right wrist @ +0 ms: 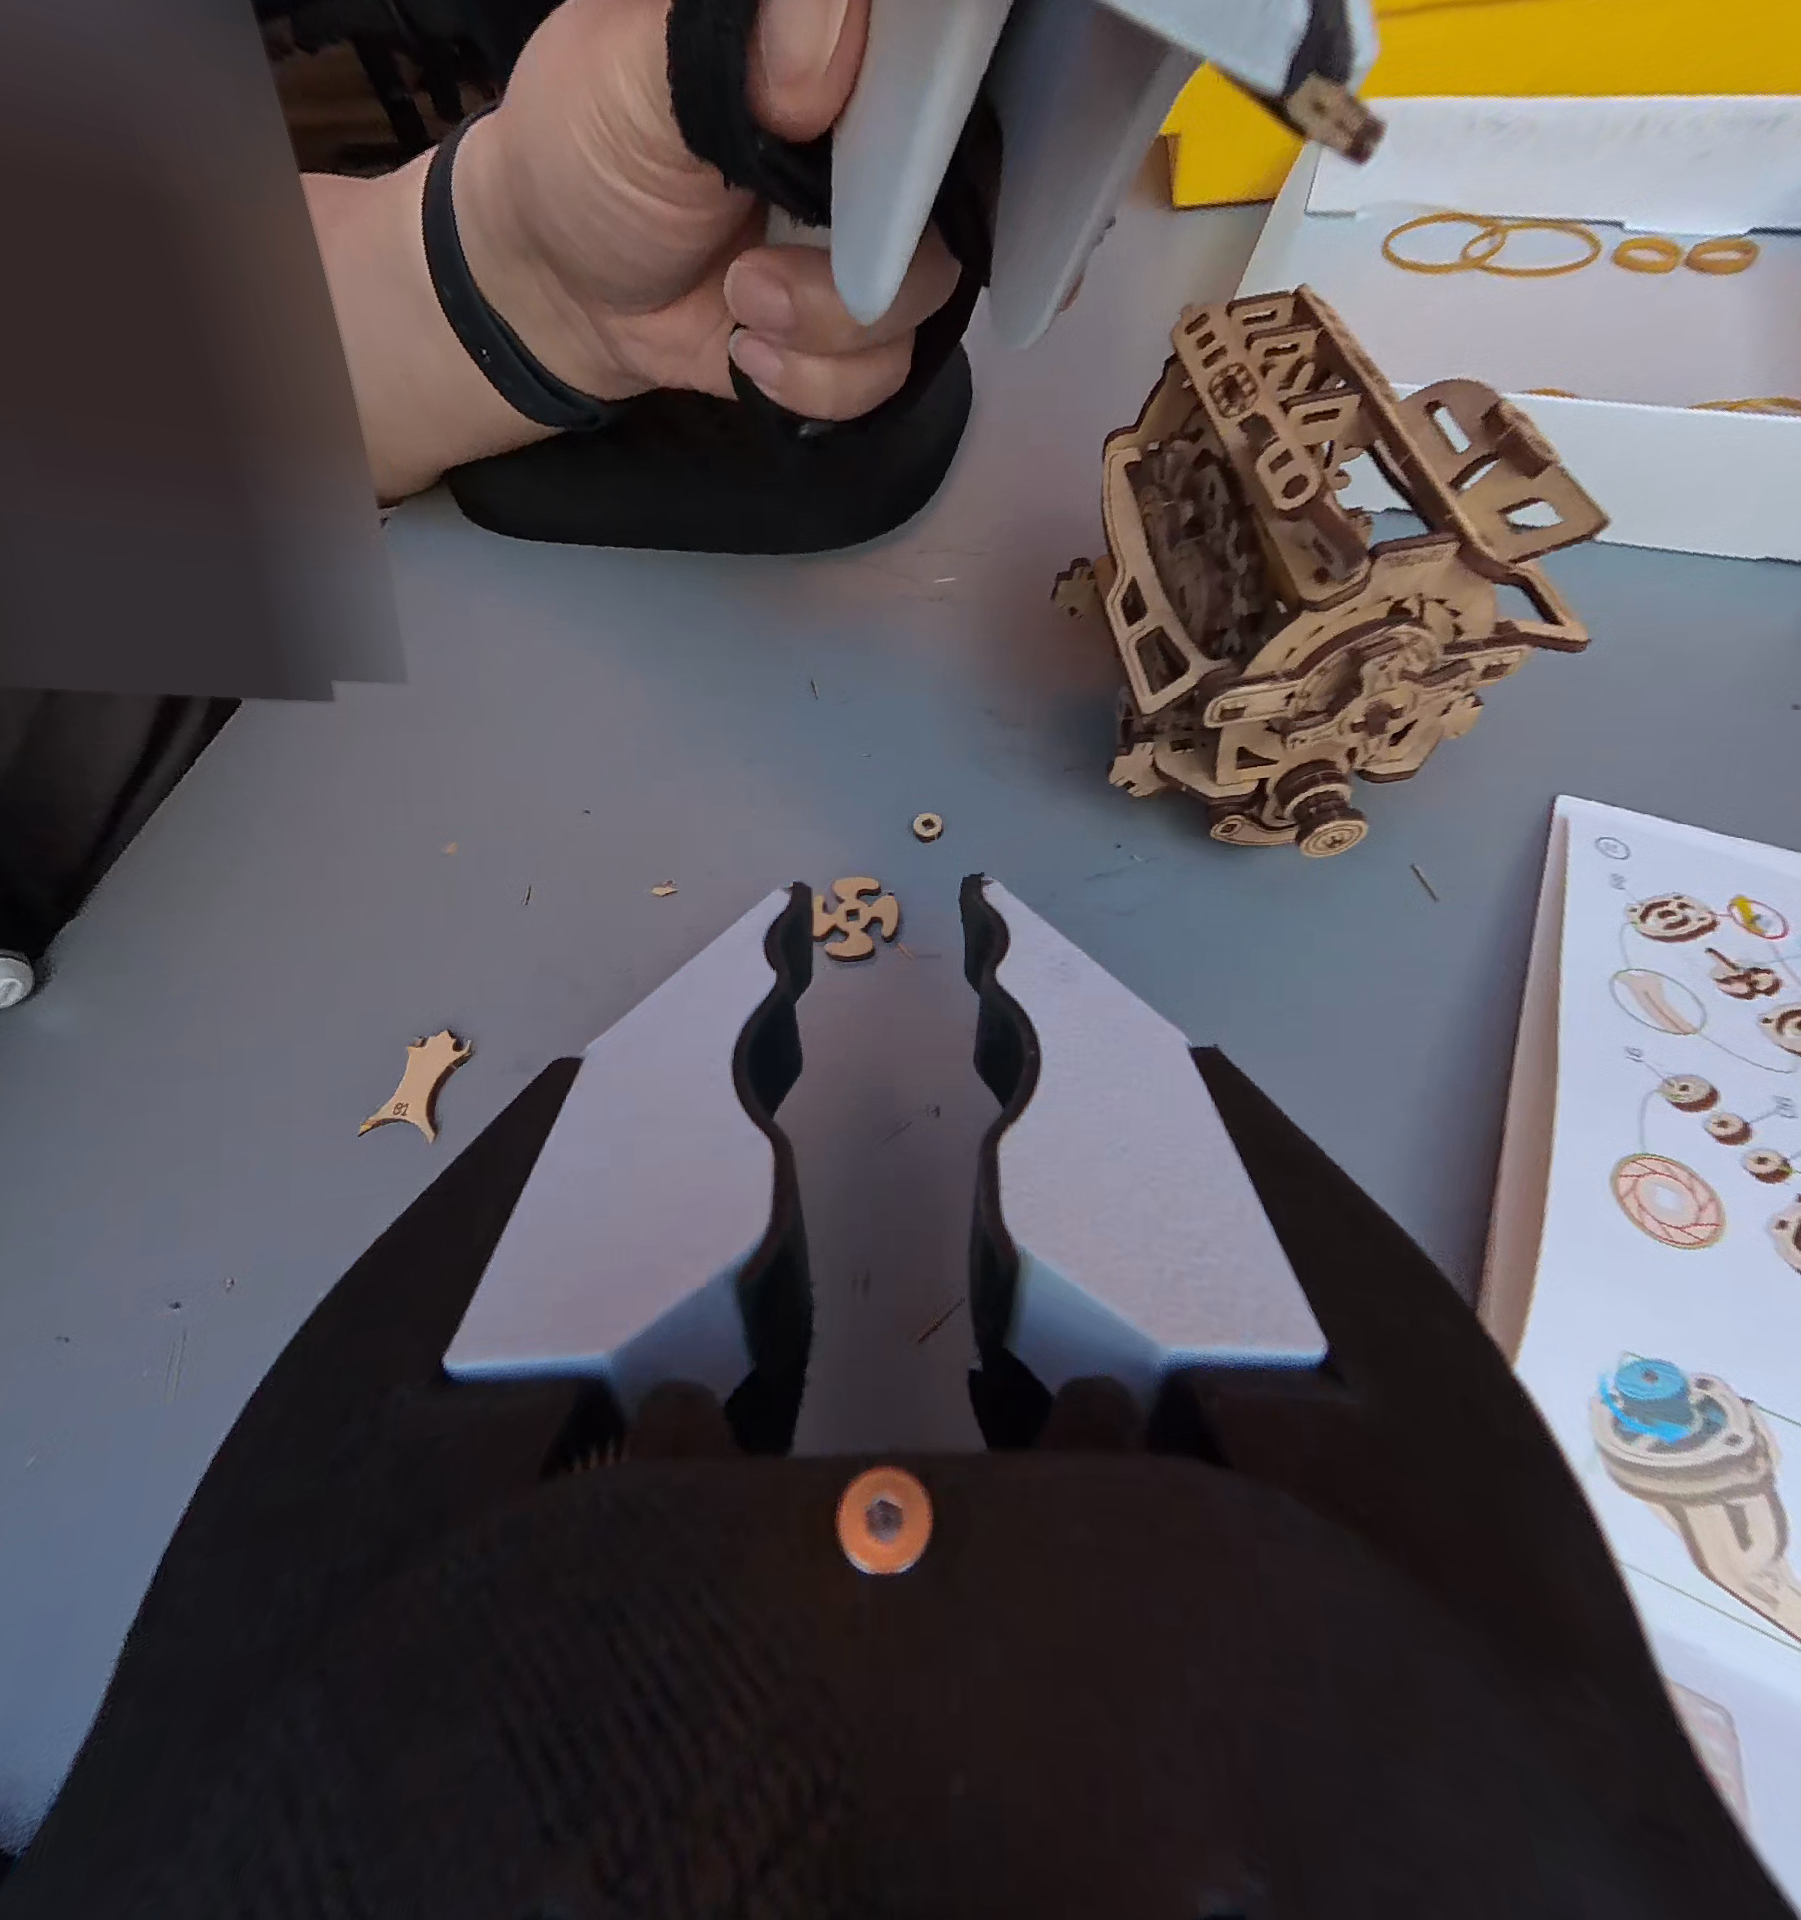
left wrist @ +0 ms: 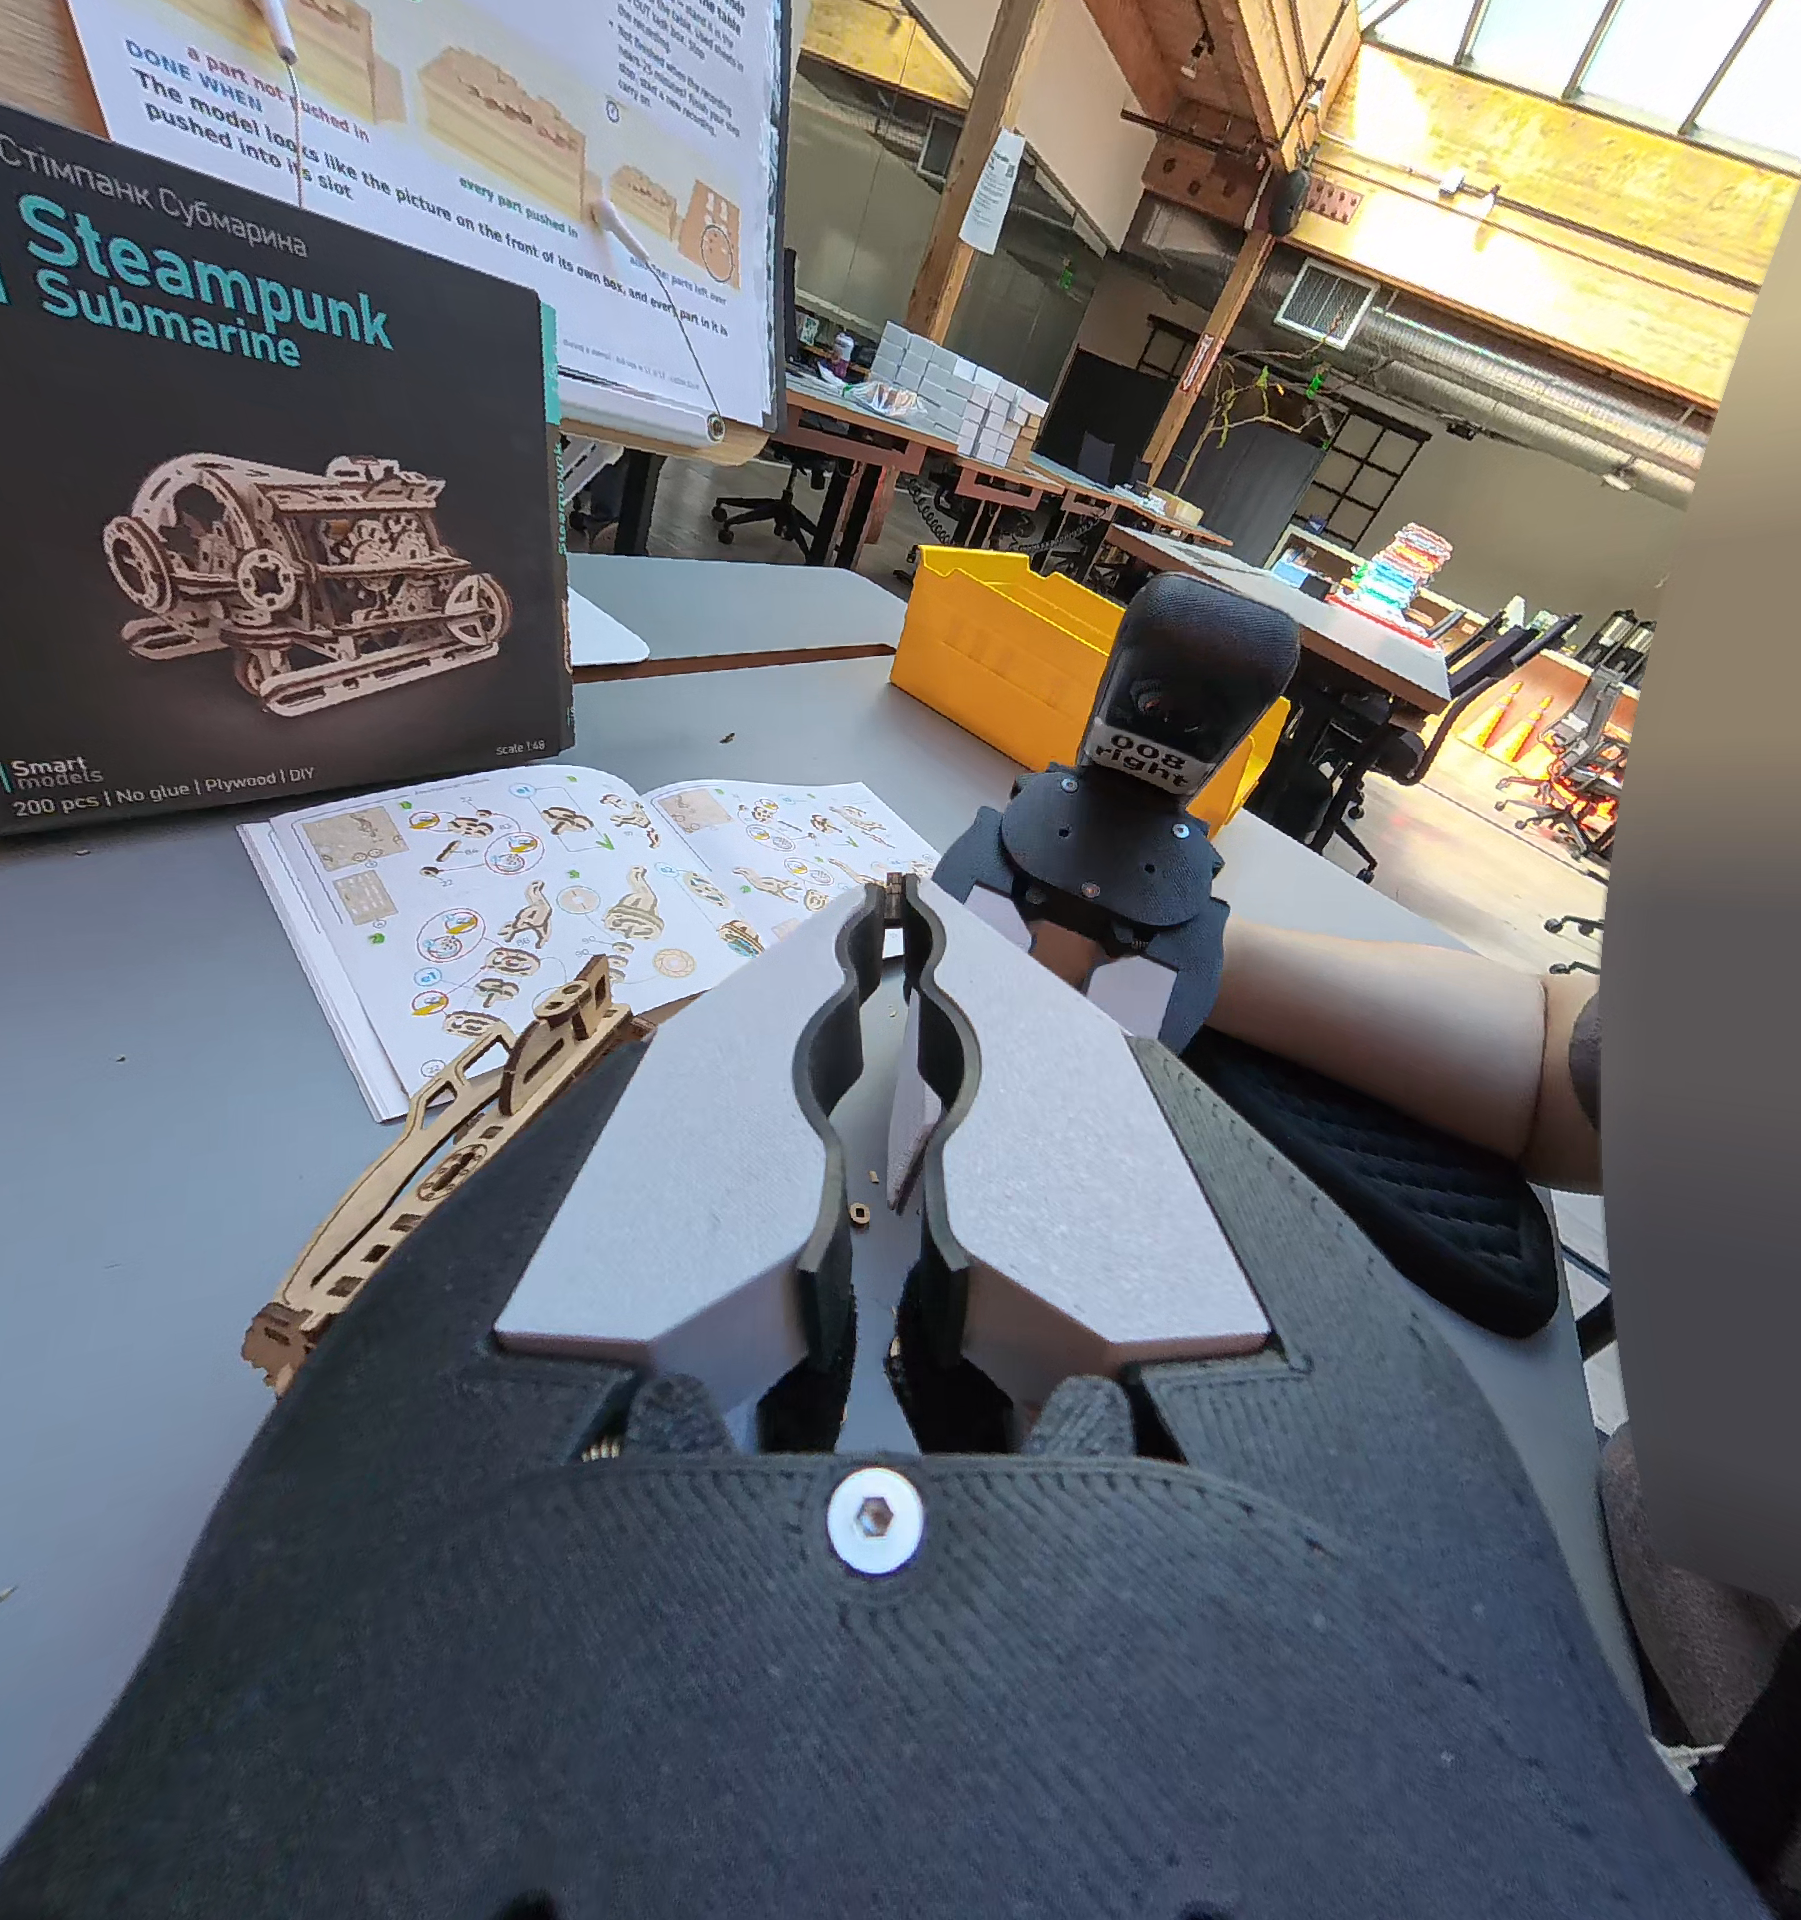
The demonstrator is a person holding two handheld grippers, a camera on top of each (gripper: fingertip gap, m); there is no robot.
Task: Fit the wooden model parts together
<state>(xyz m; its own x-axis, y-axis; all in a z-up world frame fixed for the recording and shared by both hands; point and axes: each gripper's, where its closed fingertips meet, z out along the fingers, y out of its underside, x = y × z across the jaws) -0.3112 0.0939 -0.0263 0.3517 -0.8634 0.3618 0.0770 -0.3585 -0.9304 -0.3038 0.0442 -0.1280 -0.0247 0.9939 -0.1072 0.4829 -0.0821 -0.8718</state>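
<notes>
Small wooden part (right wrist: 1337, 114): pinched at the tips of the left gripper (left wrist: 894, 896), held raised above the grey table (right wrist: 563, 727).
Partly built model (right wrist: 1332, 592): standing on the table, tilted, near the white tray (right wrist: 1561, 156).
Propeller-shaped piece (right wrist: 854, 918): flat on the table, between the tips of the right gripper (right wrist: 883, 902).
Right jaws: moderately apart, holding nothing.
Step in hand: judged a pickup of the propeller-shaped piece.
Next move: lower the right gripper and grip the thin edges squarely.

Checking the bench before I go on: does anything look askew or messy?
The half-built wooden model sits tipped on the grey table, leaning instead of standing square. Pale wood splinters and crumbs lie scattered near the small wooden propeller piece.
</notes>
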